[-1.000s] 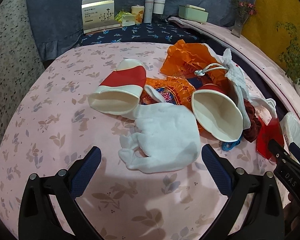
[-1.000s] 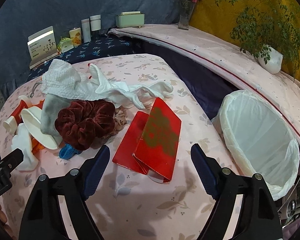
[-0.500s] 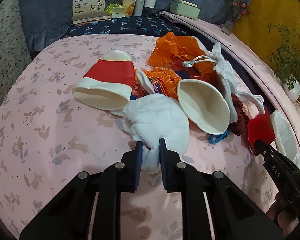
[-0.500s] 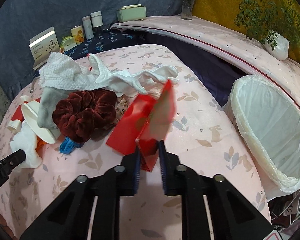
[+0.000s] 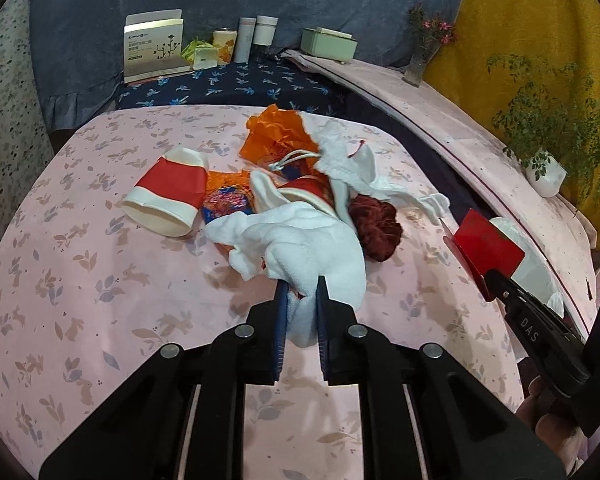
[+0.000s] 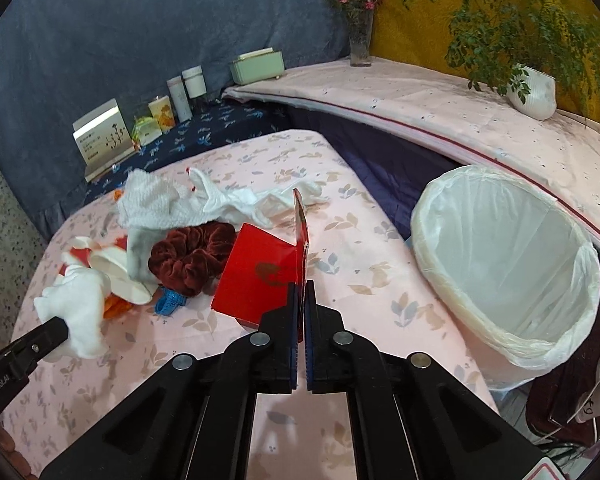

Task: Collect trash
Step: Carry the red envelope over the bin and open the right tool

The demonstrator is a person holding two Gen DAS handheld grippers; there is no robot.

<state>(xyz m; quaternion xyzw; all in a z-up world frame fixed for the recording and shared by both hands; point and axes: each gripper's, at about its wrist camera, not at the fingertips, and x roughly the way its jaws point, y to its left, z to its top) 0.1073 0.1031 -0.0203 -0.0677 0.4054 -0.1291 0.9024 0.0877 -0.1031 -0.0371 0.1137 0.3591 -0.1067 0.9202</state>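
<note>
Standing edge-up in right gripper: red envelope.

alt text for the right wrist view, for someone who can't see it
The right gripper is shut on a red envelope, above a pink floral tablecloth. A white-lined trash bin stands to the right; at left, the left gripper pinches a white glove.

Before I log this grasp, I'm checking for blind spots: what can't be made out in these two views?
- White-lined trash bin: its bottom is hidden by its own near rim in the right wrist view; in the left wrist view the red paper envelope covers it.
- Lettering on the white standing box: too small.
- White cloth glove in the left gripper hides the trash behind it.
</note>
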